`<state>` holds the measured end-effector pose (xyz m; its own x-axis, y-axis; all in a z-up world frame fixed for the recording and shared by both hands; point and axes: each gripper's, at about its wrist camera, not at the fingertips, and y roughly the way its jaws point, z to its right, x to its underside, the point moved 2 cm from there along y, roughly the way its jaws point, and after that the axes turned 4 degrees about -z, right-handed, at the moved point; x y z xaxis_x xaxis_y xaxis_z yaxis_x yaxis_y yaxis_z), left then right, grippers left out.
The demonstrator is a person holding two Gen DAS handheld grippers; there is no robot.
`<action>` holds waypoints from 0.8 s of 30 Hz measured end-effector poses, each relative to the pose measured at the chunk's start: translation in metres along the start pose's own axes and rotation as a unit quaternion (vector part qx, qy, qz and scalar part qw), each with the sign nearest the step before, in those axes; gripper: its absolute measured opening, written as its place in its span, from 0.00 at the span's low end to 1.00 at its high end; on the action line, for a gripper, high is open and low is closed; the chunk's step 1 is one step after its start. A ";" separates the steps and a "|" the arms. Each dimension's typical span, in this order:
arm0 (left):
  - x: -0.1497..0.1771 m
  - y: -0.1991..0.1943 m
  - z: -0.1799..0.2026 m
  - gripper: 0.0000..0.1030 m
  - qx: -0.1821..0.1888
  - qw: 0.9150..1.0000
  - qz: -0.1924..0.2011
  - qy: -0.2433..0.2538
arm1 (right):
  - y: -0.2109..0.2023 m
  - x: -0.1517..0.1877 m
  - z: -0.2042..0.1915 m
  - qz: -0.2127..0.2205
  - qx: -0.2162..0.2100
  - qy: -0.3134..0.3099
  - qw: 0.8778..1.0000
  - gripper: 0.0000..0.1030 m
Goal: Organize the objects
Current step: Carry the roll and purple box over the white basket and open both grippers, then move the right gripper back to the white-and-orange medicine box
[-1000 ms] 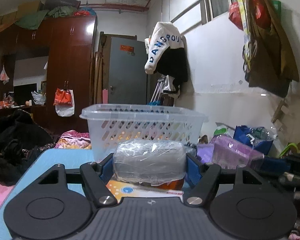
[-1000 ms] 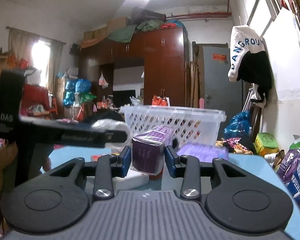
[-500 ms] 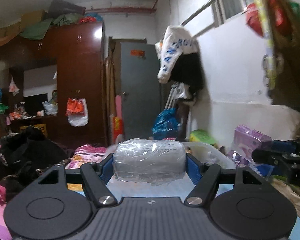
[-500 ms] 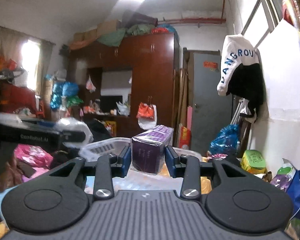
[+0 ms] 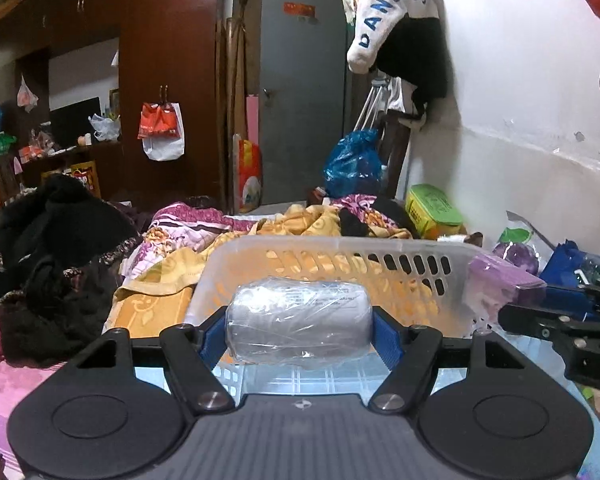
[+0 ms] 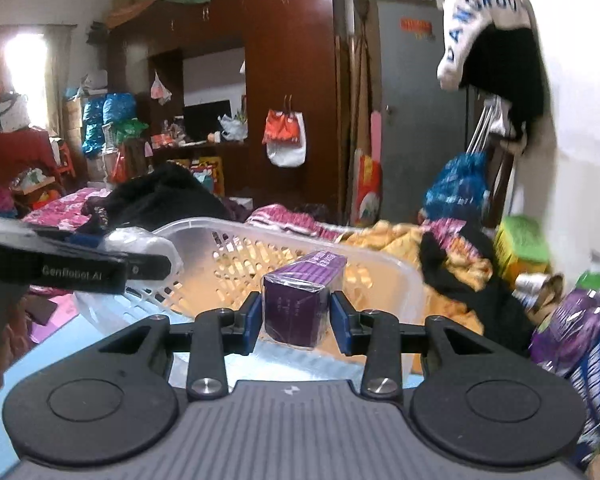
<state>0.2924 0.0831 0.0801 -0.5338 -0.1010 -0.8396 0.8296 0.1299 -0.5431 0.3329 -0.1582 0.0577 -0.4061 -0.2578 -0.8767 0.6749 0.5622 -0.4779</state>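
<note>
I have both claws loaded and hovering at the near rim of the clear plastic basket. My left claw is pinching a plastic-wrapped roll crosswise, a blue pad pressed against each end. My right claw is pinching a small purple box wrapped in film, pads tight on its two sides. From the left wrist view I can see the right claw's purple load off to the right, by the basket's right end; from the right wrist view the left claw shows as a dark bar on the left, with the roll at its tip beside the basket's left end.

The basket sits on the light blue table, toward its far edge, with bedding piled just behind it. What I can see of its floor looks bare, though the nearest part is hidden behind my claws. So I judge the sorting barely begun: both items are lifted but neither is inside yet. Left to do: carry each over the rim, lower it, let go, then see to the other purple packs lying off the table's right edge.
</note>
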 end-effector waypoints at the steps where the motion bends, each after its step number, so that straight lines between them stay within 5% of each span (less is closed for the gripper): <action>1: 0.000 0.001 0.002 0.73 0.000 1.000 -0.002 0.002 | 0.002 0.002 0.000 -0.003 0.001 0.001 1.000 0.39; 9: 0.002 0.011 0.011 0.77 0.007 1.000 -0.014 0.014 | -0.001 0.000 0.001 -0.003 0.006 -0.003 1.000 0.44; 11: 0.005 0.012 0.012 0.89 0.009 1.000 -0.011 0.018 | -0.005 -0.001 0.001 0.007 0.007 -0.002 1.000 0.64; 13: 0.007 0.009 0.014 0.99 0.010 1.000 0.003 0.023 | -0.012 -0.003 0.001 0.022 0.017 -0.003 1.000 0.97; 18: 0.018 -0.023 0.019 1.00 0.022 0.997 0.062 0.039 | -0.042 0.005 0.001 0.047 0.021 0.005 0.999 1.00; 24: 0.081 -0.069 0.014 1.00 0.073 0.994 0.076 0.039 | -0.104 0.081 -0.005 0.075 -0.033 0.041 0.996 1.00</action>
<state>0.1944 0.0522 0.0501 -0.4066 -0.0127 -0.9135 0.9136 -0.0068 -0.4066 0.2266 -0.2338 0.0371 -0.3547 -0.1038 -0.9292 0.6904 0.6411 -0.3351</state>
